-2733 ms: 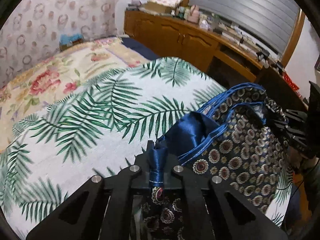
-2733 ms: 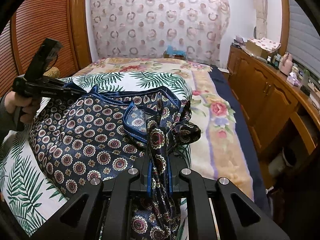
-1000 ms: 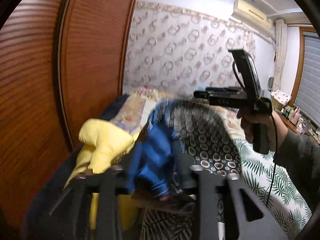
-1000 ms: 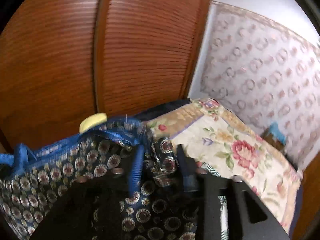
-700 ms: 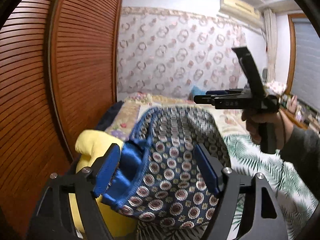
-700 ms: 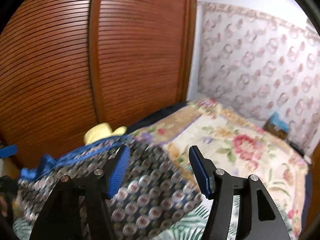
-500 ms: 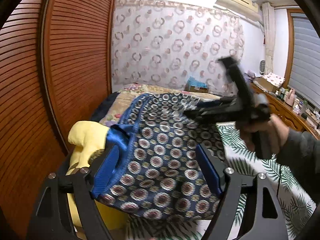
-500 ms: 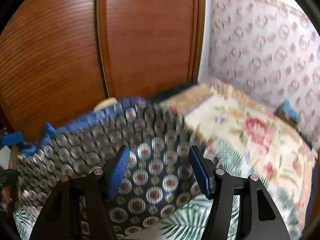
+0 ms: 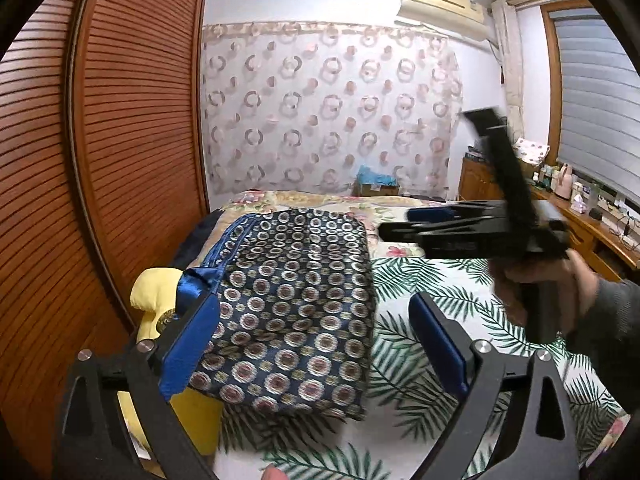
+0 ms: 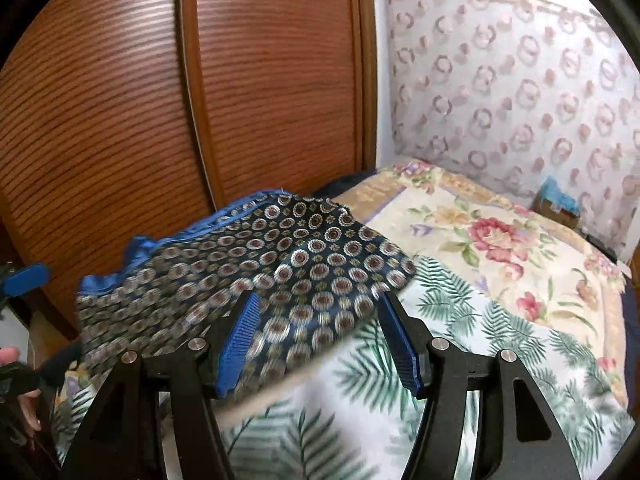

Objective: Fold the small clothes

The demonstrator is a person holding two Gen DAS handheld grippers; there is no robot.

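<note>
Beside the slatted wardrobe (image 9: 100, 160), your folded patterned garment (image 9: 292, 300) lies on the palm-print sheet (image 9: 440, 300). Your left gripper (image 9: 316, 344) is opening, empty; the right gripper (image 10: 320, 340) stands released. This piece looks finished; next, reach for another.

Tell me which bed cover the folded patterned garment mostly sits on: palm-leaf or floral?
The palm-leaf sheet, white with green fronds. The rose-patterned floral cover lies farther back; the navy medallion garment only reaches its edge.

right claw (image 9: 416, 222) motion-blurred, yellow cloth (image 9: 154, 292) partly hidden
</note>
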